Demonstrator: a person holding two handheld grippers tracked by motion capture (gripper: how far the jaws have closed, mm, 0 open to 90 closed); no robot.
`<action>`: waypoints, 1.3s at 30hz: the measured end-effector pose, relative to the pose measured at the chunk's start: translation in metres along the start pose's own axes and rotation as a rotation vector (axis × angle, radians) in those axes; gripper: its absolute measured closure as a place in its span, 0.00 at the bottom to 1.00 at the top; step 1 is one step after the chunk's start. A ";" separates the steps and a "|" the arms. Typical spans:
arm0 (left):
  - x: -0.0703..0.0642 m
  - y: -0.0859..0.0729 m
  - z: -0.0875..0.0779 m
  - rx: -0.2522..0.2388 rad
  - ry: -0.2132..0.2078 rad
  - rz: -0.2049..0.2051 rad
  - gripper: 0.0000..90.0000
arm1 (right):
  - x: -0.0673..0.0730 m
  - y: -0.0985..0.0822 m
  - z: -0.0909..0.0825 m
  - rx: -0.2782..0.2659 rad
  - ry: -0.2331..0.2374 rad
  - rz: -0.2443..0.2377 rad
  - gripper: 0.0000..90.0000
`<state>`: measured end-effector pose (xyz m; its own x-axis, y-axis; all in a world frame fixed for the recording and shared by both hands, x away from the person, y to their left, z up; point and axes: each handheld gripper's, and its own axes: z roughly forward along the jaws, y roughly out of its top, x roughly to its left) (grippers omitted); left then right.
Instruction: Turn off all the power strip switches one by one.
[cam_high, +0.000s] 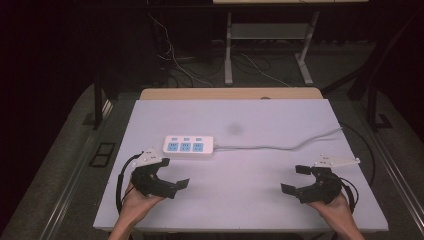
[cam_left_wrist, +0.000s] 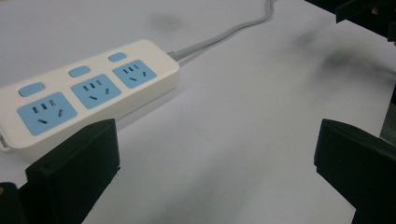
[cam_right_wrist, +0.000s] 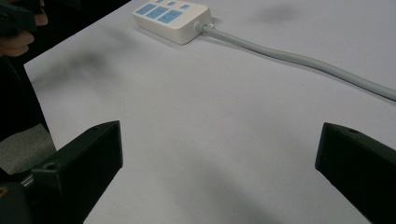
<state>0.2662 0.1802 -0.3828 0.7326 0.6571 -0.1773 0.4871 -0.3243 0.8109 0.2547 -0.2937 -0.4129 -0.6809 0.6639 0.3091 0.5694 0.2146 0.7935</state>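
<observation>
We note a power strip (cam_high: 189, 146) lying on the counter (cam_high: 260, 120), left of centre. Its cable (cam_high: 280, 146) runs rightward across the counter toward the right edge. Nearer us, the left hand-held gripper (cam_high: 173, 173) sits just in front of the strip's left end; the right hand-held gripper (cam_high: 296, 179) sits well apart, near the right front corner.

A white counter (cam_high: 260, 190) carries a white power strip (cam_high: 189, 147) left of centre. Its grey cable (cam_high: 280, 146) runs across to the right edge.
</observation>
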 end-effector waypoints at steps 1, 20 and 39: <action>0.003 0.004 -0.001 0.005 0.003 0.003 0.00 | 0.000 0.000 0.000 0.001 -0.003 -0.001 0.01; 0.016 0.024 0.000 0.068 0.017 0.032 0.00 | -0.002 -0.002 -0.002 0.006 -0.009 0.006 0.01; 0.036 0.051 -0.004 0.122 0.053 0.067 0.00 | -0.001 -0.003 -0.002 0.007 -0.010 0.004 0.01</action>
<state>0.3154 0.1896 -0.3455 0.7405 0.6656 -0.0929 0.4949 -0.4467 0.7453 0.2529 -0.2962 -0.4147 -0.6744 0.6715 0.3070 0.5750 0.2168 0.7889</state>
